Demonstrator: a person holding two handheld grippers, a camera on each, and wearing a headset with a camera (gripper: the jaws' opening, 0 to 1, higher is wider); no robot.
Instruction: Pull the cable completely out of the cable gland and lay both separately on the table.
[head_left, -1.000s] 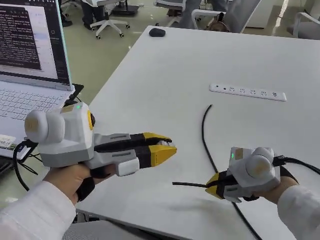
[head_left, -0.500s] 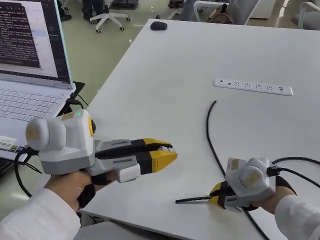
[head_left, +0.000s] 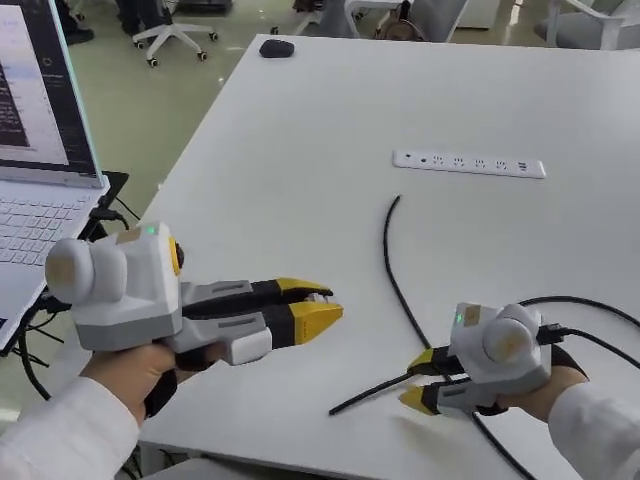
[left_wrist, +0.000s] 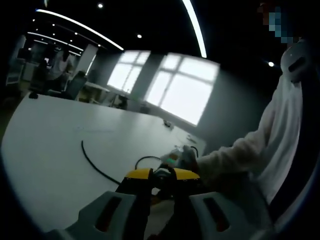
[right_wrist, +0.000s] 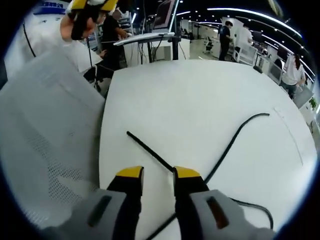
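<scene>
Jaws of the left gripper (head_left: 320, 308) are pinching the gland (head_left: 317, 297) above the table's (head_left: 300, 140) left edge. The right gripper's (head_left: 418, 378) jaws are standing spread around the cable (head_left: 392, 262), which is lying near the front edge with bare tabletop beyond.

no legible text, laptop screen (head_left: 30, 90) writing too small to read

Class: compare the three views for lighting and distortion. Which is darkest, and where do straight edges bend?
Head view: bright, even light, faint shadow beneath the right gripper. Left gripper view: darkest, windows blown out. Right gripper view: fisheye bows the table edge, cable crisp.
</scene>
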